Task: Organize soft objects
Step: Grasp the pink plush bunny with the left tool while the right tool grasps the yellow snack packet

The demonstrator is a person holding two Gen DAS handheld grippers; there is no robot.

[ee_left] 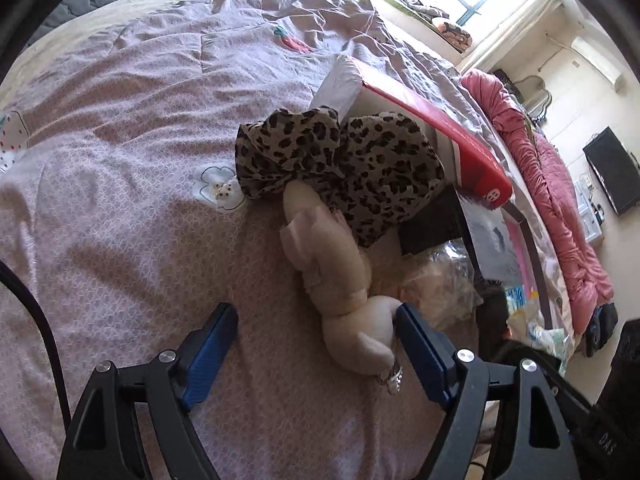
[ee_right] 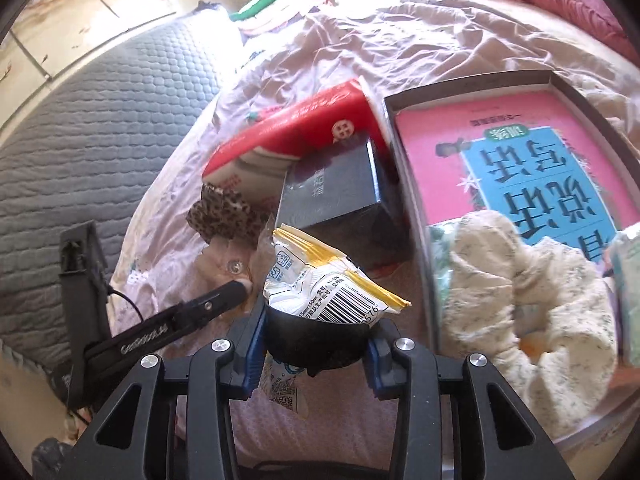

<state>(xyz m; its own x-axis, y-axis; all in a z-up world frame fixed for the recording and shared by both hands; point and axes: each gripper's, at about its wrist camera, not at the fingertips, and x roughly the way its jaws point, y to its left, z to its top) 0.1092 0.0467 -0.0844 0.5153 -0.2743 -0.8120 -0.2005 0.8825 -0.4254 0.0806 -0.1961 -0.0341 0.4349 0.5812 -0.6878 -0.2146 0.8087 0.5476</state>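
Your right gripper clamped on black bowl-shaped thing with white packet on top. Your left gripper spread wide, one finger touching plush toy on quilt, leopard cloth just beyond, against red box.

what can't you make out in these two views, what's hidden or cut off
- Plush toy: its upper end is under the leopard-print cloth, left wrist view.
- Black object in the right gripper: the white packet covers its top; what it is stays unclear.
- Pink book: lower part hidden by floral cloth.
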